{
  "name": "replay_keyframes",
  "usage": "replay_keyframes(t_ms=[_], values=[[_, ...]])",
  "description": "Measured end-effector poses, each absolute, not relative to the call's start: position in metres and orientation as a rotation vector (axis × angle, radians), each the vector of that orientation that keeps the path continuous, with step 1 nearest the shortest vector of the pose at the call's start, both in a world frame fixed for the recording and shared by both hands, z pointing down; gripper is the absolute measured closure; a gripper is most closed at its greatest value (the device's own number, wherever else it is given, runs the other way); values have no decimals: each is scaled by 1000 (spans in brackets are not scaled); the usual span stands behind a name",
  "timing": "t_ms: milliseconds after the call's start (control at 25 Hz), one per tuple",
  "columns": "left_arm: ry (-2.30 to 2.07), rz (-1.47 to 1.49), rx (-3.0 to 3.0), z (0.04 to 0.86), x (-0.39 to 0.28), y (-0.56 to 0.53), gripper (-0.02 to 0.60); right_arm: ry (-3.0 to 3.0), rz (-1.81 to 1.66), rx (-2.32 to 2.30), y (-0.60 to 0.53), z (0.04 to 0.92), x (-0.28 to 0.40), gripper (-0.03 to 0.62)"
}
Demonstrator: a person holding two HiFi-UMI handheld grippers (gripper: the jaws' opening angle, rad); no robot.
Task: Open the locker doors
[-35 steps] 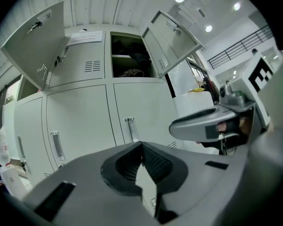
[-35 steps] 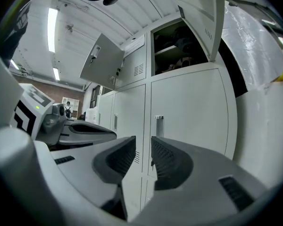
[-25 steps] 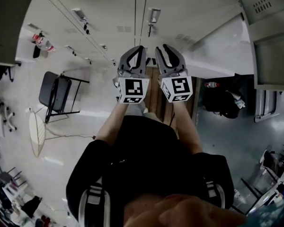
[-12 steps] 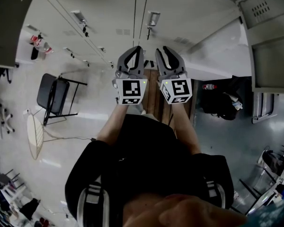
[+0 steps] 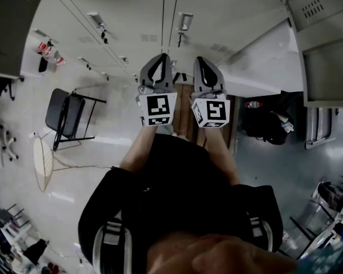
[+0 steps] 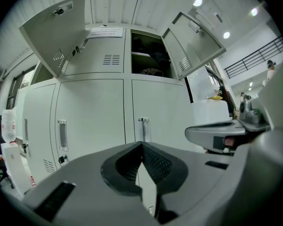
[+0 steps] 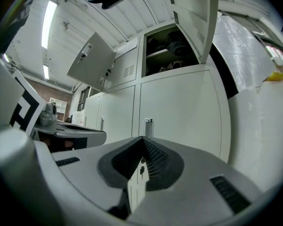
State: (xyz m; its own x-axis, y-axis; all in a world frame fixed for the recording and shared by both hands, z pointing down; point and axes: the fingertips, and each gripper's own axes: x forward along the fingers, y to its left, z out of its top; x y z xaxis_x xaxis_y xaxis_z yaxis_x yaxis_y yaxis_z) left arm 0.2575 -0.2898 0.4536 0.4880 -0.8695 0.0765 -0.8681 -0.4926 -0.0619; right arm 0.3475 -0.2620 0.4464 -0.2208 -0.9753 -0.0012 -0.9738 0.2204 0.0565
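Observation:
A bank of pale grey lockers stands in front of me. In the left gripper view the tall lower doors are closed, each with a vertical handle, and two upper doors hang open. My left gripper and right gripper are held side by side, level, short of the lockers and touching none. The left gripper is shut and empty. The right gripper has just been closing and is now shut with nothing between its pads; a closed door's handle lies straight beyond it.
A black folding chair stands at the left and a wooden bench under my arms. A dark bag lies on the floor at the right, beside another locker. The open upper compartment holds belongings.
Both grippers' jaws stood apart in the earlier frames and are now closed together, empty. The hands have stayed in about the same spot before the lockers.

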Motion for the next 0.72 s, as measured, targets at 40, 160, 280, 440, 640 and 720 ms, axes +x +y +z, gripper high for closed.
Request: replay_keyframes(t_ms=[40, 160, 280, 440, 640, 720], values=[[1581, -149, -2697, 454, 256, -289, 572, -2412, -77, 1970, -260, 446, 351, 579], [1595, -133, -2703, 456, 253, -287, 572, -2363, -68, 2040, -253, 449, 364, 579], [1595, -90, -2711, 453, 251, -284, 572, -2344, -56, 2049, -250, 455, 367, 579], [1574, -90, -2722, 453, 254, -283, 572, -2341, -55, 2043, -250, 458, 368, 579], [1558, -84, -2710, 450, 256, -282, 573, -2339, -41, 2054, -248, 459, 373, 579], [1585, -45, -2716, 449, 254, -282, 572, -2338, -30, 2054, -248, 460, 375, 579]])
